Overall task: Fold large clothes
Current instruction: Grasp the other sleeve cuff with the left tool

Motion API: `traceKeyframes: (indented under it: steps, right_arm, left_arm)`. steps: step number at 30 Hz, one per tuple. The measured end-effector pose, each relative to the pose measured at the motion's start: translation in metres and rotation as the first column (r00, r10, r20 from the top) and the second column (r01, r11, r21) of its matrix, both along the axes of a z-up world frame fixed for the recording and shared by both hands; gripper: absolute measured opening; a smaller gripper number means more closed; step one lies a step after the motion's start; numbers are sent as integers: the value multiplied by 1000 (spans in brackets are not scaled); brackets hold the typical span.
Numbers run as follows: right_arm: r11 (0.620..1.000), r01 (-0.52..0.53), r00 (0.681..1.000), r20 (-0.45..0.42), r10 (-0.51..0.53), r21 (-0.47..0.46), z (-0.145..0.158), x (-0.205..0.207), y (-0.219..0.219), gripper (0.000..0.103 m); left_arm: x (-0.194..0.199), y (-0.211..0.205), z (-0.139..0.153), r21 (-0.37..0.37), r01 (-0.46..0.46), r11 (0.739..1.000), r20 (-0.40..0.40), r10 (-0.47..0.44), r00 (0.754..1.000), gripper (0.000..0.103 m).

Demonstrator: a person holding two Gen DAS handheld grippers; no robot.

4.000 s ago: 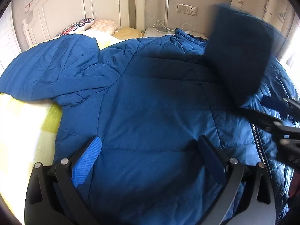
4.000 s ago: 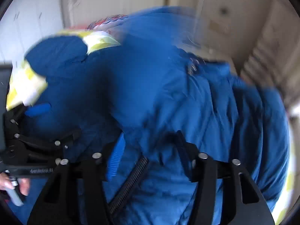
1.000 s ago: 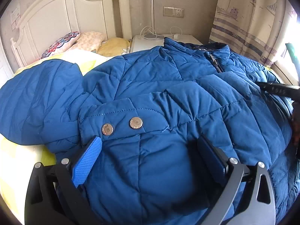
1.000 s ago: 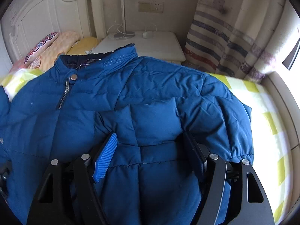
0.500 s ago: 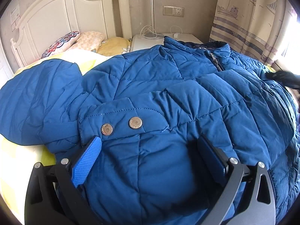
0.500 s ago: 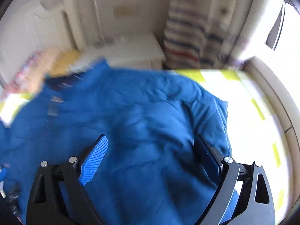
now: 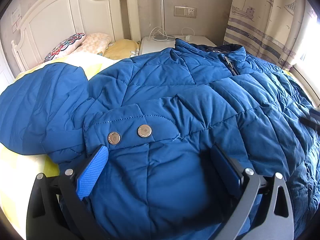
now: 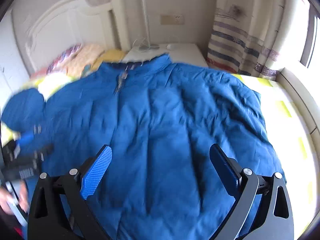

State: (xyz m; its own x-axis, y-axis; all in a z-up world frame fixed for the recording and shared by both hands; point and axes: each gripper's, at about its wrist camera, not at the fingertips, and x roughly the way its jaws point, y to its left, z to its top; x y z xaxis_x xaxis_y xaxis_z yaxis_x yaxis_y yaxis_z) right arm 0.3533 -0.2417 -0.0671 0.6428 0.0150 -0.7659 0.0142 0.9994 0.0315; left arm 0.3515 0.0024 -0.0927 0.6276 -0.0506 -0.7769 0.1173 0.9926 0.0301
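Observation:
A large blue quilted jacket (image 7: 180,92) lies spread on the bed, zipped, collar toward the nightstand. It also fills the right wrist view (image 8: 160,120), which is blurred. My left gripper (image 7: 160,160) is open, its jaws wide apart over a cuff flap with two metal snaps (image 7: 130,134) lying across the jacket's front. My right gripper (image 8: 160,160) is open and empty above the jacket's right half. The left gripper (image 8: 26,160) shows blurred at the left edge of the right wrist view. One sleeve (image 7: 40,100) sticks out to the left.
The bed has a yellow and white sheet (image 8: 284,120), bare on the right by the window ledge. Pillows (image 7: 80,44) lie by the white headboard (image 7: 60,20). A white nightstand (image 7: 160,40) with a lamp pole and cables stands behind the collar. A striped curtain (image 7: 260,30) hangs at the right.
My right gripper has let go of the jacket, opened wide and pulled back and up, so more of the jacket shows. The left gripper has hardly moved.

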Motion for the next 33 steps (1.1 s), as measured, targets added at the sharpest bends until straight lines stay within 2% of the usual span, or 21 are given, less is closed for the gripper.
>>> traceKeyframes:
  steps: [1,2,6,9,11,12,14,16,17,18,19,20,21,22,23,24,25,27,28,29,33]
  right_arm:
    - [999,-22,999,-41,21,-28,-13,0,4,96]
    - [998,-34,998,-45,32,-48,-21,-1,5,96]
    - [998,21,997,-67,-25,-62,-8,-11,9,96]
    - [999,-15,1000,22,16,-35,3,-26,27,96]
    - [996,-76,997,5,77,-43,-12,-23,41,98]
    - [994,-81,997,-19,79,-77,-25,-21,45,98]
    - [997,-71,997,-9,70,-43,-27,-21,40,98]
    - [997,-68,998,-7,68,-25,-27,-22,36,98]
    - [997,-69,998,-8,68,-25,-28,-21,36,98]
    - [997,-69,998,-8,69,-30,-28,-20,35,98]
    - [997,-69,998,-9,69,-35,-29,-20,35,98]
    - [997,-69,998,-9,69,-35,-29,-20,35,98]
    - [997,-69,998,-8,69,-32,-29,-21,36,98]
    - [997,-69,998,-9,69,-29,-29,-21,36,98]
    - [997,-70,998,-9,70,-25,-30,-20,35,98]
    - [997,-70,997,-9,70,-24,-30,-21,35,98]
    - [997,-71,997,-9,70,-25,-29,-21,35,98]
    - [997,-71,997,-9,71,-23,-29,-21,35,98]
    - [997,-71,997,-9,71,-21,-28,-21,35,98]
    - [997,-72,997,-9,72,-18,-28,-21,36,98]
    - [997,-72,997,-9,72,-15,-27,-22,38,98]
  left_arm:
    - [0,0,0,0,1,1000,1,-1,1000,101]
    - [0,0,0,-1,0,1000,0,0,1000,101]
    - [1,1,0,-7,-1,1000,0,1,1000,101]
    - [0,3,1,-26,0,1000,8,0,1000,101]
    - [-4,11,7,-80,1,997,33,2,999,100]
    - [-11,23,15,-137,-9,990,64,17,998,100]
    - [-22,46,32,-217,-45,975,116,71,991,100]
    - [-37,91,57,-314,-140,939,192,207,959,100]
    - [-45,115,64,-367,-194,910,209,284,936,100]
    - [-56,152,69,-457,-274,846,208,401,892,100]
    - [-64,179,68,-527,-323,786,189,479,857,100]
    - [-74,218,63,-618,-375,690,139,566,812,99]
    - [-79,242,58,-658,-406,635,102,609,786,96]
    - [-81,264,53,-675,-440,592,69,645,761,92]
    - [-84,292,47,-668,-499,552,32,692,722,83]
    - [-85,309,45,-661,-533,529,15,719,695,79]
    - [-86,327,41,-660,-561,500,-2,745,667,78]
    - [-81,363,31,-666,-598,446,-46,776,629,78]
    - [-75,376,27,-667,-607,432,-62,779,624,78]
    - [-70,384,26,-666,-609,431,-62,781,621,78]
    - [-27,404,26,-605,-621,498,-31,765,643,78]
